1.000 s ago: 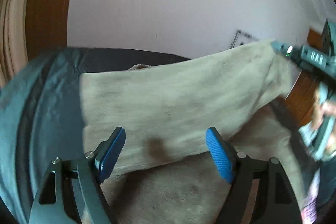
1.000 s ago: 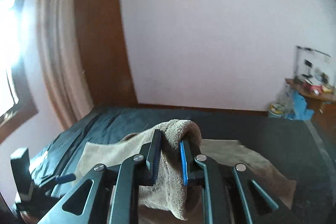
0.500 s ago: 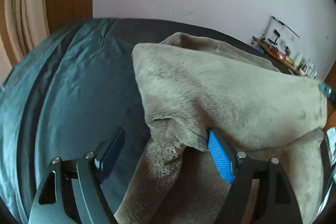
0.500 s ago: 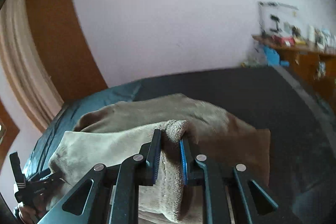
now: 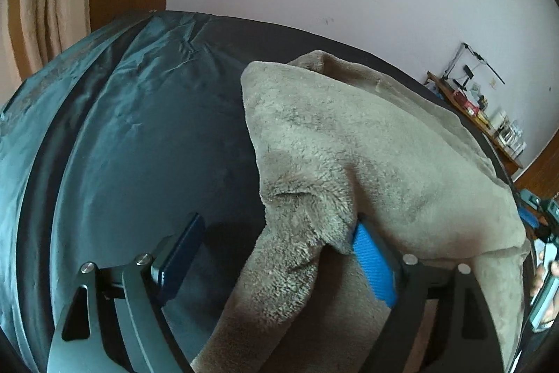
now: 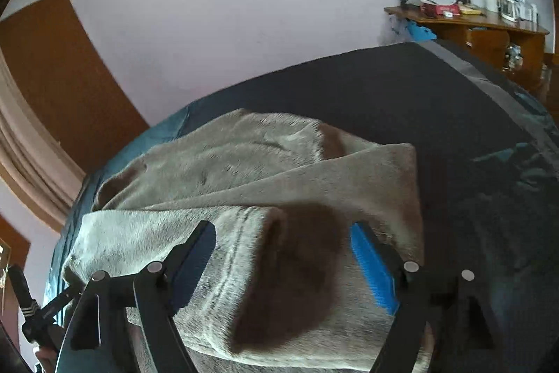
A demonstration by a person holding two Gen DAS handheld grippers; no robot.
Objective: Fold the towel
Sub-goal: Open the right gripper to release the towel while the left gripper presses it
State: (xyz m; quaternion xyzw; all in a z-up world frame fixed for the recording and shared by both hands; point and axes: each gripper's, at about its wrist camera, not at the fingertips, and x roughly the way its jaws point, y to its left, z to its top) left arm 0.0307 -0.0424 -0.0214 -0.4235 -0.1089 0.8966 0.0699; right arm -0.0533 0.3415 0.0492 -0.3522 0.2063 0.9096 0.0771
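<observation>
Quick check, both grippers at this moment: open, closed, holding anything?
Left gripper: jaws opening, towel draped against one pad, not clamped.
Right gripper: jaws opening, towel lies between the pads, nothing gripped.

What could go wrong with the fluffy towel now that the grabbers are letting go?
1. The fluffy beige towel lies bunched, and its folded flap isn't lined up with the layer under it, so the fold may end up crooked.
2. A towel corner drapes against a blue pad of the left gripper, whose jaws are opening; pulling away might drag it.
3. The right gripper is opening with the towel's rolled edge between its pads; that edge could flop open.
</observation>
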